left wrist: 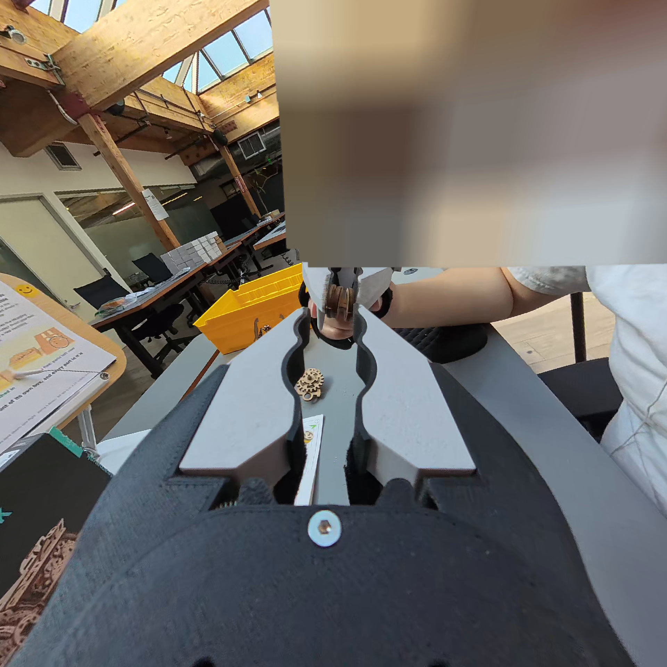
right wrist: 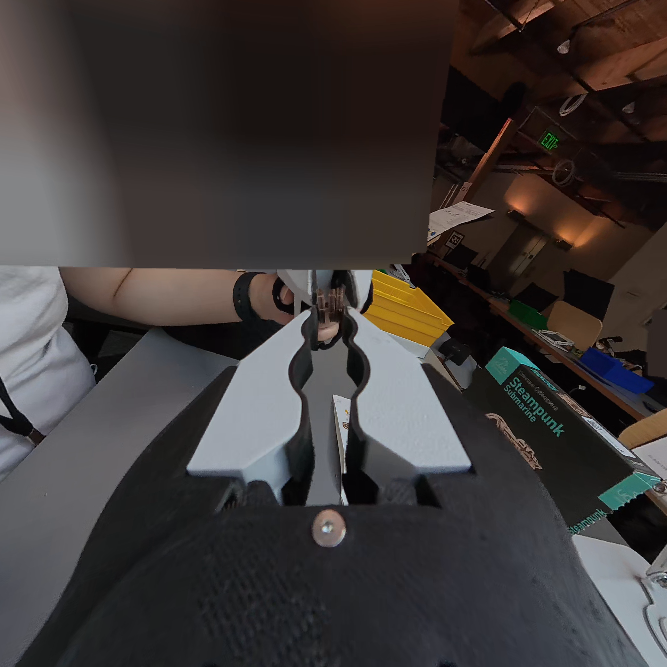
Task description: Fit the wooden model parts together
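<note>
Both grippers pinch one wooden disc stack, tip to tip.
Left gripper (left wrist: pixel 337 317) and right gripper (right wrist: pixel 330 317), nearly closed, clamp the discs (left wrist: pixel 338 301) mid-frame above the counter (left wrist: pixel 534 415); a gear piece (left wrist: pixel 310 384) lies below.

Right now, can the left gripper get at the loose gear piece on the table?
Probably not yet. The left gripper seems clamped on the wooden disc stack along with the right gripper. The gear piece lies uncovered on the table below, once it lets go.
</note>
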Demonstrator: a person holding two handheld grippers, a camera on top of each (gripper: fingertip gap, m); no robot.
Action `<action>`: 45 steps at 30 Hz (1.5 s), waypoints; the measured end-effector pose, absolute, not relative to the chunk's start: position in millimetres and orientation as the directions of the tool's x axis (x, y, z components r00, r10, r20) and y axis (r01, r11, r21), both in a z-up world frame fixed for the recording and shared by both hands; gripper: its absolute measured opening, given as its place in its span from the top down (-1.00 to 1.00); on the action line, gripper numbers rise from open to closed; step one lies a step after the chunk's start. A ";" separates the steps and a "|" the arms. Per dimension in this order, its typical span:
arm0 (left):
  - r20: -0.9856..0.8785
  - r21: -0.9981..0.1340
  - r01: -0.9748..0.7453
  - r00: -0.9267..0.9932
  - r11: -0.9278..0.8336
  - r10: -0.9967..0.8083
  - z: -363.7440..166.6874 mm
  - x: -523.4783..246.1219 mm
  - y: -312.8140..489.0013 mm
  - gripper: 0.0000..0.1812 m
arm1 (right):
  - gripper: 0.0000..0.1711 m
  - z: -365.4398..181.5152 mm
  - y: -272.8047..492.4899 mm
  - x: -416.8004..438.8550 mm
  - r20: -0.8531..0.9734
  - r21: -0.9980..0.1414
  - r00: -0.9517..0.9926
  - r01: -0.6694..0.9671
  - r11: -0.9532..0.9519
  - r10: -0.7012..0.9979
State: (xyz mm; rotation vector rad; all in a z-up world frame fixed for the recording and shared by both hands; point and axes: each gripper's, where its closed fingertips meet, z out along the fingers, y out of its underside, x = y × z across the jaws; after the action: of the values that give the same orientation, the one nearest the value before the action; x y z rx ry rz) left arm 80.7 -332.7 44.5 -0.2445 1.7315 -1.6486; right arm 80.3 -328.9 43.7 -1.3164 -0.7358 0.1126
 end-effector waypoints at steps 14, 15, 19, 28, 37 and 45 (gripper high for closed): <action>-0.620 -0.783 0.421 -0.581 0.457 -0.527 21.8 69.9 -343.4 0.84 | 0.87 23.3 -335.8 69.2 0.531 -0.845 0.652 0.451 0.287 0.541; -0.627 -0.777 0.423 -0.582 0.466 -0.517 20.1 68.6 -344.7 0.86 | 0.87 22.3 -336.3 68.6 0.532 -0.844 0.646 0.451 0.290 0.547; -0.651 -0.756 0.428 -0.576 0.496 -0.494 14.7 65.9 -347.3 0.87 | 0.86 16.3 -337.6 65.6 0.507 -0.858 0.629 0.436 0.272 0.589; -0.654 -0.754 0.406 -0.542 0.517 -0.528 12.6 71.3 -339.6 0.89 | 0.83 14.9 -330.0 71.7 0.520 -0.851 0.661 0.457 0.259 0.541; -0.654 -0.753 0.396 -0.542 0.525 -0.528 10.8 72.0 -339.2 0.91 | 0.78 16.5 -333.5 69.8 0.583 -0.806 0.628 0.527 0.270 0.515; -0.639 -0.765 0.395 -0.558 0.508 -0.530 10.9 70.9 -340.5 0.91 | 0.81 15.6 -334.6 71.8 0.582 -0.803 0.622 0.539 0.253 0.523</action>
State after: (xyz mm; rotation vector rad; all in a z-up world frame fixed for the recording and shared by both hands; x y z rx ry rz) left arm 70.9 -340.5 10.9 -0.1132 1.7942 -1.2108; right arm 71.8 -334.6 15.6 -1.3821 -0.9828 -0.0135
